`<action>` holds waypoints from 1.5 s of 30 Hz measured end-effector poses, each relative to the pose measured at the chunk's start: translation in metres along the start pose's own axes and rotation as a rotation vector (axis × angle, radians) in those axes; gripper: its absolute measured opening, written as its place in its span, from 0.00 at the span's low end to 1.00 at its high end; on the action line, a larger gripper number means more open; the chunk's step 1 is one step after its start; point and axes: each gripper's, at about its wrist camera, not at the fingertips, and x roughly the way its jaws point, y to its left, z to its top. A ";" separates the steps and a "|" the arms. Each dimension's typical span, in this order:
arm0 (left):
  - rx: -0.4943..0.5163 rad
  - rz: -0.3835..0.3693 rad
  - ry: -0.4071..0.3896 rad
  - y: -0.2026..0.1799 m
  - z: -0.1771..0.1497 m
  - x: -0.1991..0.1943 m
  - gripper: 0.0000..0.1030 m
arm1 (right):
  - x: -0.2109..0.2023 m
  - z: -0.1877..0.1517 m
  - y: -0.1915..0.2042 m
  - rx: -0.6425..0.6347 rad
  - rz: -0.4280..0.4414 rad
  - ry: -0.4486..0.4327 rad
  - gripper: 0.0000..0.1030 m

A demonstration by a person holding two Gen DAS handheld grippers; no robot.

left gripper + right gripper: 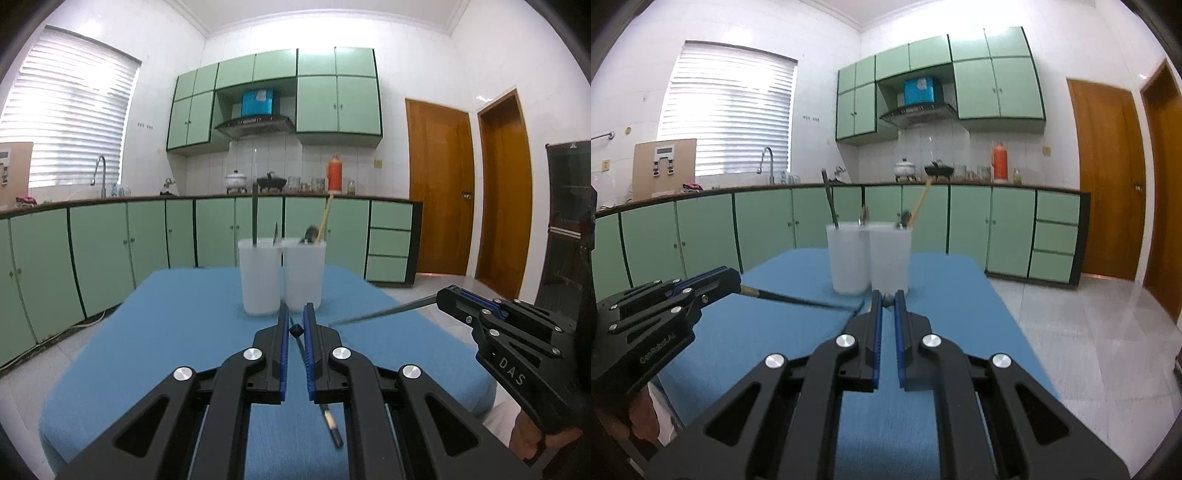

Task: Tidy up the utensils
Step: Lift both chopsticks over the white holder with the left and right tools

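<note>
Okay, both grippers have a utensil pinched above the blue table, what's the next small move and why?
Probably carry the left gripper, shut on a dark chopstick, forward over the two white cups. They stand just ahead, already holding utensils; the right gripper can follow.

You get bright, even daylight in both views, pouring through the slatted window blind (70,110), which blows out to white glare at upper left. The fisheye bends the cabinets (701,236) and doors toward the dark, vignetted corners. Slight blur softens the two cups (280,275) and the utensils, while shadows on the blue desk (177,343) stay faint.
</note>
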 end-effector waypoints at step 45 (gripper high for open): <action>0.038 0.031 -0.228 0.067 0.216 0.069 0.06 | 0.120 0.228 -0.041 0.042 0.222 -0.009 0.05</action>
